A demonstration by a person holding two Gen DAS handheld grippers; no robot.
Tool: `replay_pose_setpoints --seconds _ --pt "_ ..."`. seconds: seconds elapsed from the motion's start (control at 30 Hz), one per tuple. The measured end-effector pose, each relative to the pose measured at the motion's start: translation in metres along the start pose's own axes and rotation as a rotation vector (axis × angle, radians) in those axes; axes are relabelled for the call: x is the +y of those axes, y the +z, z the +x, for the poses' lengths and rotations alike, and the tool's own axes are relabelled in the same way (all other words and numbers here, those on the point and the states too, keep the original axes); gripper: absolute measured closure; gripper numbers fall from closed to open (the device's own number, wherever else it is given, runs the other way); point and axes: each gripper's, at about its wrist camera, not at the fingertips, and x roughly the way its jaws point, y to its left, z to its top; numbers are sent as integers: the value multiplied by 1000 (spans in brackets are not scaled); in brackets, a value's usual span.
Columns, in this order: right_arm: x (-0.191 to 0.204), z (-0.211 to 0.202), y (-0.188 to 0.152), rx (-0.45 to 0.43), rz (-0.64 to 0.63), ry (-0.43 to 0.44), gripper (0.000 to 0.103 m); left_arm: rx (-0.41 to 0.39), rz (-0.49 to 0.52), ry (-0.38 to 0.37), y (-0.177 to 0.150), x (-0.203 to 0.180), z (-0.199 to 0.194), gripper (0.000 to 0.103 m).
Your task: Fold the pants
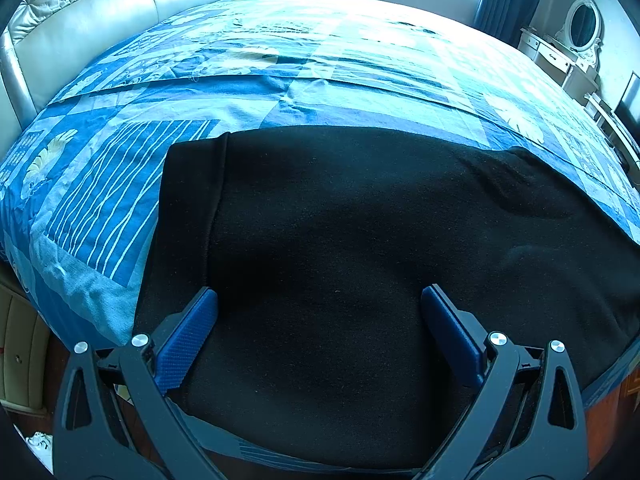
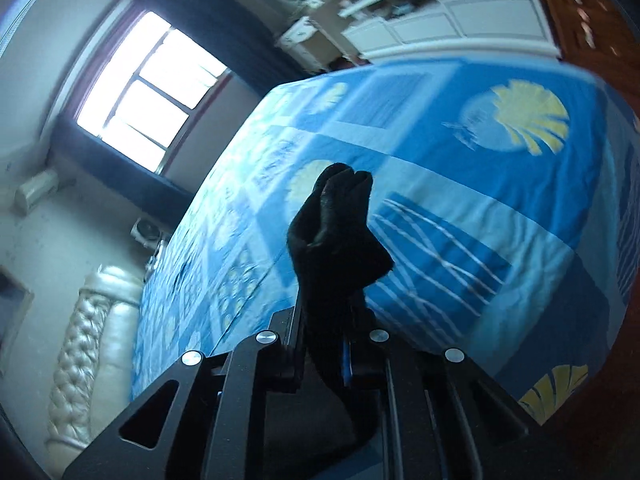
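Two claws are mine, one in each hand, and both are busy with the black pants [image 1: 360, 248]. These pants lie flat on the near side of the bed [image 1: 280, 60], on top of the blue cover, with one thick edge band on the left. My left claw [image 1: 319, 300] hangs just over the middle of the cloth with its blue pads [image 1: 188, 336] spread wide apart, so it holds nothing. My right claw [image 2: 326, 308] is squeezed tight on a bunched-up bit of the pants [image 2: 336, 232], and that bit pokes up past the pads like a little black knot, lifted above the bed. I cannot tell which end of the pants that bit is. I think the cloth is soft, thick and a bit fuzzy, so it will bend and droop and will not break. It looks fairly light, but a long floppy piece may drag behind and wrinkle. I think the best place to grab is at an edge or a corner, not the flat middle, because the pads can pinch a fold there. With my left claw I would go for the near edge so both sides fold over evenly.
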Motion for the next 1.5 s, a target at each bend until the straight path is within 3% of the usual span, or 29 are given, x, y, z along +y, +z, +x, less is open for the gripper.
replay_pose_setpoints --seconds 0.33,0.67,1.17,1.5 --pt "81 -13 -26 16 -279 -30 92 0 1 -3 0 0 -1 2" --pt "134 -6 -79 65 -423 -3 92 0 0 -3 0 0 -1 2" --pt "186 18 -167 210 -594 56 92 -1 1 -1 -1 0 -1 2" --pt "200 49 -230 343 -681 57 92 -1 2 -1 -1 0 -1 2"
